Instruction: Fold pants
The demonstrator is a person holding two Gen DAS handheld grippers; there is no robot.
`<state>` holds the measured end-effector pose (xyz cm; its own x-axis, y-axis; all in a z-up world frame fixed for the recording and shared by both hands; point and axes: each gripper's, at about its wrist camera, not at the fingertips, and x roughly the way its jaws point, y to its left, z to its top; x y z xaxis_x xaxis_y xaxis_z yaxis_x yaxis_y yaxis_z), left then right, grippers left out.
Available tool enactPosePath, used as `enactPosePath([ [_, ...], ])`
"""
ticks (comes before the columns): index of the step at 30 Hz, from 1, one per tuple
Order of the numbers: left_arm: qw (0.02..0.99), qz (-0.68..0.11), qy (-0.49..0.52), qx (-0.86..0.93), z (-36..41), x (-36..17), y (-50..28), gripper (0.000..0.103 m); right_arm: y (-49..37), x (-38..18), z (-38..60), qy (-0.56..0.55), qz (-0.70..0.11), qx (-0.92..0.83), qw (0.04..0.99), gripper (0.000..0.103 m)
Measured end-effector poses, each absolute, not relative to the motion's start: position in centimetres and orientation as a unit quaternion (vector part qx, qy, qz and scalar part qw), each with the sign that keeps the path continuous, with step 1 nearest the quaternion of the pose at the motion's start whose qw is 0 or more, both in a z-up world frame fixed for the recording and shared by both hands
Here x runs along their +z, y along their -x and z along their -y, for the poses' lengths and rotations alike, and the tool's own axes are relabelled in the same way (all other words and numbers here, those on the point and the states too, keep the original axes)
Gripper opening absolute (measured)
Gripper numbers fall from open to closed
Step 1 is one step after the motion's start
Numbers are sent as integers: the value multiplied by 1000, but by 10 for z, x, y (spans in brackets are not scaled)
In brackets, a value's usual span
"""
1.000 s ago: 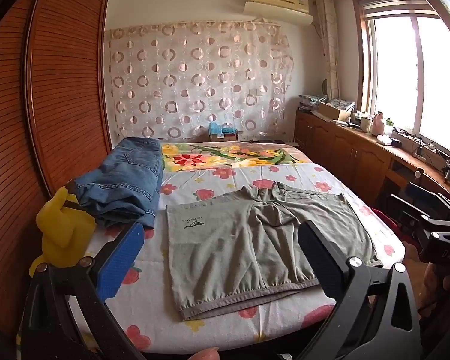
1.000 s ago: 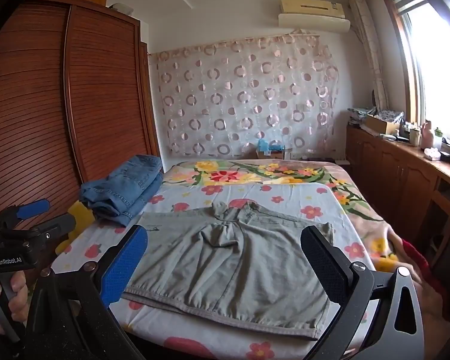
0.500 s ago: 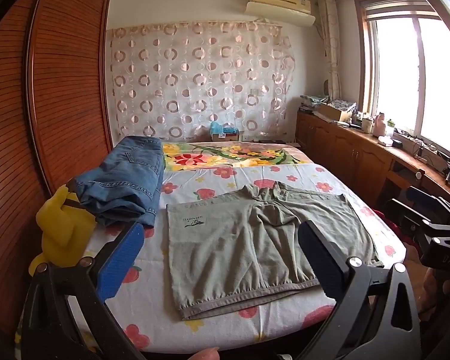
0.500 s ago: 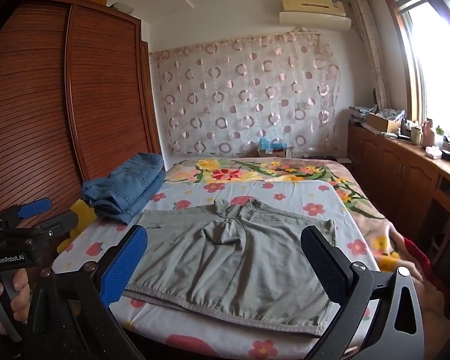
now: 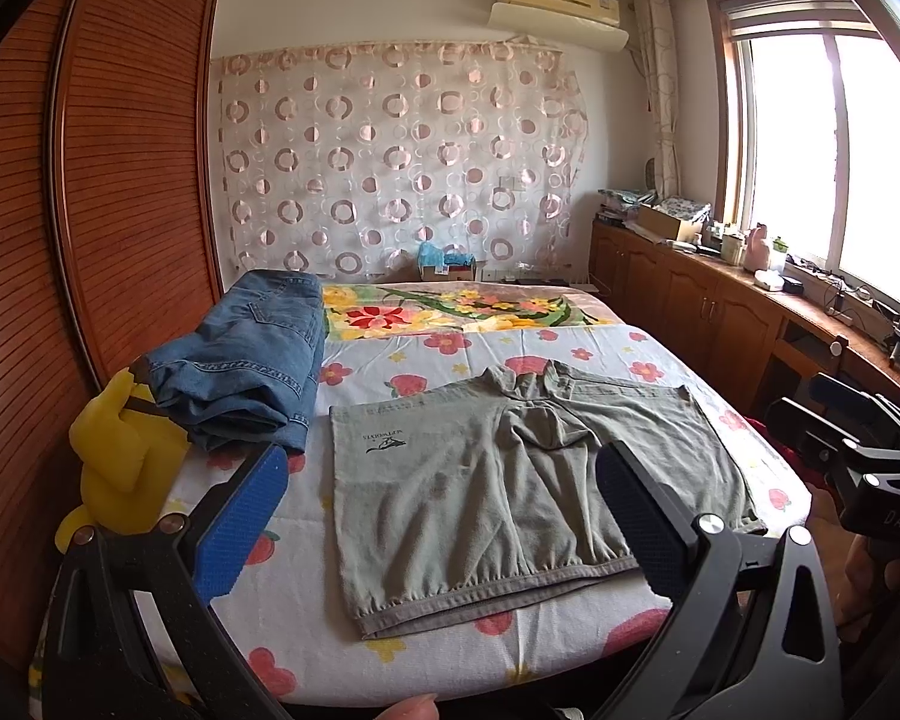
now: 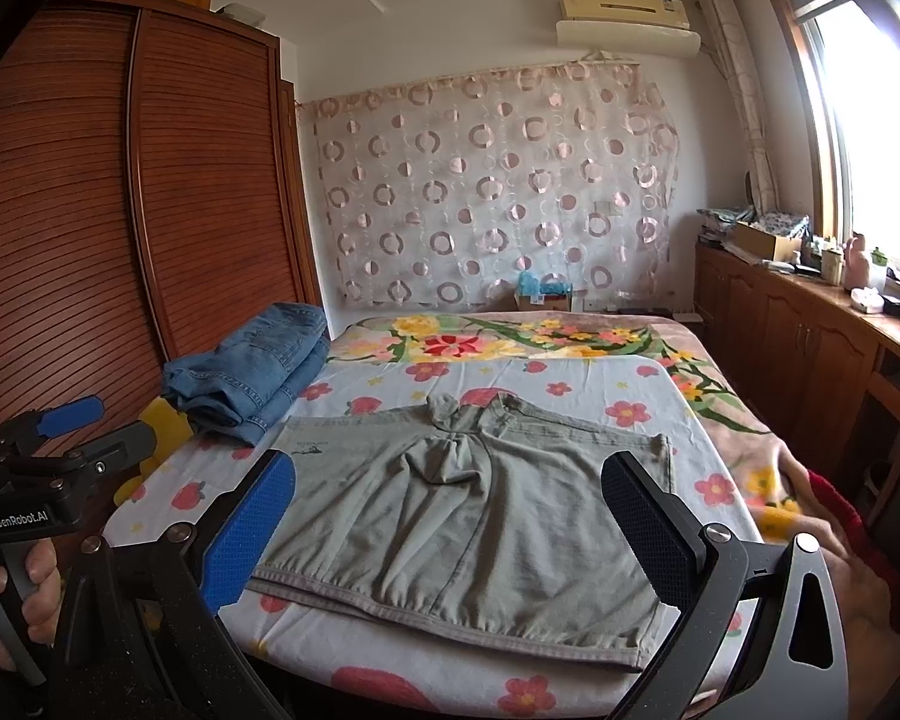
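Observation:
Grey-green pants [image 5: 498,480] lie spread flat on the bed, waistband toward me, crotch bunched at the far middle. They also show in the right wrist view [image 6: 468,510]. My left gripper [image 5: 438,516] is open and empty, held above the near edge of the bed. It also shows at the left of the right wrist view [image 6: 72,432]. My right gripper [image 6: 450,534] is open and empty, above the near edge of the pants. It shows at the right of the left wrist view [image 5: 840,426].
Folded blue jeans [image 5: 246,360] lie at the bed's left side, by a yellow plush toy [image 5: 114,462]. A floral sheet [image 5: 306,606] covers the bed. A wooden wardrobe [image 5: 120,180] stands at left, low cabinets [image 5: 720,318] under the window at right.
Both views have shifted slightly, as the grippers drifted a little. The pants have not moved and both grippers stay open.

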<state>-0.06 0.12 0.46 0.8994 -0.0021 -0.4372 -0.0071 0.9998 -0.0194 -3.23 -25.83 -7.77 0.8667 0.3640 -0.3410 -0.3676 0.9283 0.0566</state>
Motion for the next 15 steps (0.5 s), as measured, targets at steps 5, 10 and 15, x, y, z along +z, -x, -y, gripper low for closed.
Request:
enactPosePath([
  [5,974,-224,11,1,-2,3,3,102,32,-78,258,5,-175,189,966,102],
  [10,974,-225,11,1,-2,3,2,102,32,-78,258,5,-175,189,966,102],
  [15,974,-225,10,2,-3,3,2,102,33,-77,258,6,-174,189,966,102],
])
